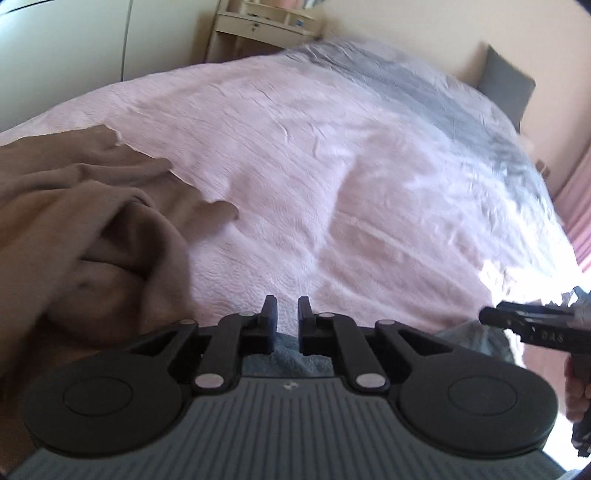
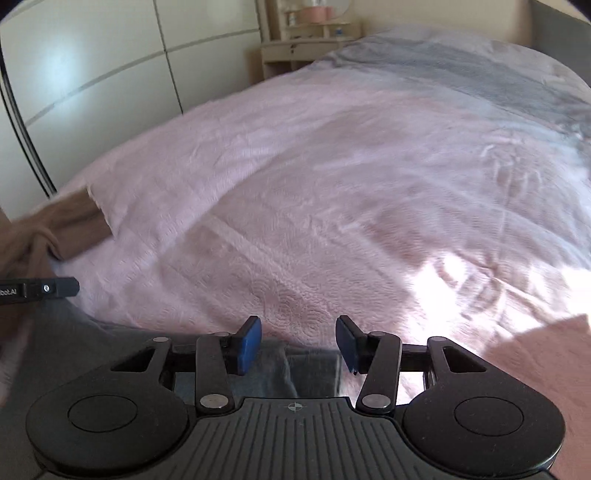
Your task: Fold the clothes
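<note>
Pink bedspread (image 1: 332, 166) fills most of the left wrist view, rumpled, with a grey blanket (image 1: 424, 96) across its far part, a grey cushion (image 1: 508, 83) propped against the wall beyond and to the right, and a cream bedside table (image 1: 262, 26) far ahead. The left gripper (image 1: 286, 314) hangs low over the near edge of the bed, its fingers close together with a narrow gap, and nothing sits between them. A brown garment (image 1: 74, 229) lies bunched in loose folds on the bedspread ahead and to the left of this gripper, apart from its fingers. Some blue-grey cloth (image 1: 273, 360) shows below, between the gripper's arms; what it is cannot be told. At the right edge the other gripper's black body pokes in, held by a hand (image 1: 576, 395).

Seen from the right wrist, the same bedspread (image 2: 332, 184) spreads ahead, with the grey blanket (image 2: 461, 70) at the far end, white wardrobe doors (image 2: 92, 74) along the left and the bedside table (image 2: 295, 48) beyond. The right gripper (image 2: 299, 341) has its blue pads (image 2: 249, 343) well apart, holding nothing. The brown garment (image 2: 55, 225) lies far to the left of it, at the edge of the bed. Dark cloth (image 2: 273, 365) shows under the fingers, too blurred to name.
</note>
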`<state>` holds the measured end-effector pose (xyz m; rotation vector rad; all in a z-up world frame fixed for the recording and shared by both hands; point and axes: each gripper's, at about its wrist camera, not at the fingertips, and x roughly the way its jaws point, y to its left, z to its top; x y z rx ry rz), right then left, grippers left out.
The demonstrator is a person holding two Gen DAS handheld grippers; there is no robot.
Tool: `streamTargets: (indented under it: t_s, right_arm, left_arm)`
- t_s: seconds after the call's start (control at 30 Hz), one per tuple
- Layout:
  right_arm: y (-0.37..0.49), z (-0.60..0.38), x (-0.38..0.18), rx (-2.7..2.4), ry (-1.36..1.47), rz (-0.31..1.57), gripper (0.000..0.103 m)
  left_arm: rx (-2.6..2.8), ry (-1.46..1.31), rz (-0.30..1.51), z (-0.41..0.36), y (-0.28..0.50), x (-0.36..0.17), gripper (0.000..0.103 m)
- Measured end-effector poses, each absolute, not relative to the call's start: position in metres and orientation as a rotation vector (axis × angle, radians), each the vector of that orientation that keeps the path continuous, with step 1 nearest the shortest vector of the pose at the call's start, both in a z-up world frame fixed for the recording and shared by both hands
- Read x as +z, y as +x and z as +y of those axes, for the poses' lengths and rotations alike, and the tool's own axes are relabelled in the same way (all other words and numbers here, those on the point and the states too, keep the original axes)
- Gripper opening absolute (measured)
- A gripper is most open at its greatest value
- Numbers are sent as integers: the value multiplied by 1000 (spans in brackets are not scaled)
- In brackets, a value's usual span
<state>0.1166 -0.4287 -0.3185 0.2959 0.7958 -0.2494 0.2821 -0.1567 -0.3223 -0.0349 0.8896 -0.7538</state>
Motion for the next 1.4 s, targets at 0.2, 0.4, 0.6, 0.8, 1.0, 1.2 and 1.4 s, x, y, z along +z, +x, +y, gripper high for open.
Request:
streamTargets:
  t_s: [0.2, 0.4, 0.6, 0.8, 1.0, 1.2, 1.4]
  right_arm:
    - [35, -366, -287, -171, 331, 831, 49]
    - [-23, -323, -316, -241, 264, 1044, 49]
    - [-60, -331, -283, -299, 398, 1150, 50]
    - [-65, -312, -216, -256, 440, 1125, 90]
    - [-73, -288, -163, -236, 388, 1091, 90]
    - [-87, -278, -139, -236, 378, 1092, 91]
    - [-100, -272, -122, -241, 369, 1075, 92]
  left_arm:
    - [-764, -17, 1007, -110, 203, -297, 6]
    - [-649, 25, 1158, -75, 138, -304, 8]
    - [-524, 74, 1244, -56, 106, -259, 28]
    - [-478, 133, 1216, -66, 76, -192, 44]
    - [-471, 213, 1147, -70, 46, -143, 52]
    - [-447, 284, 1102, -73, 17, -112, 59]
    - [-442, 291, 1047, -76, -4, -91, 63]
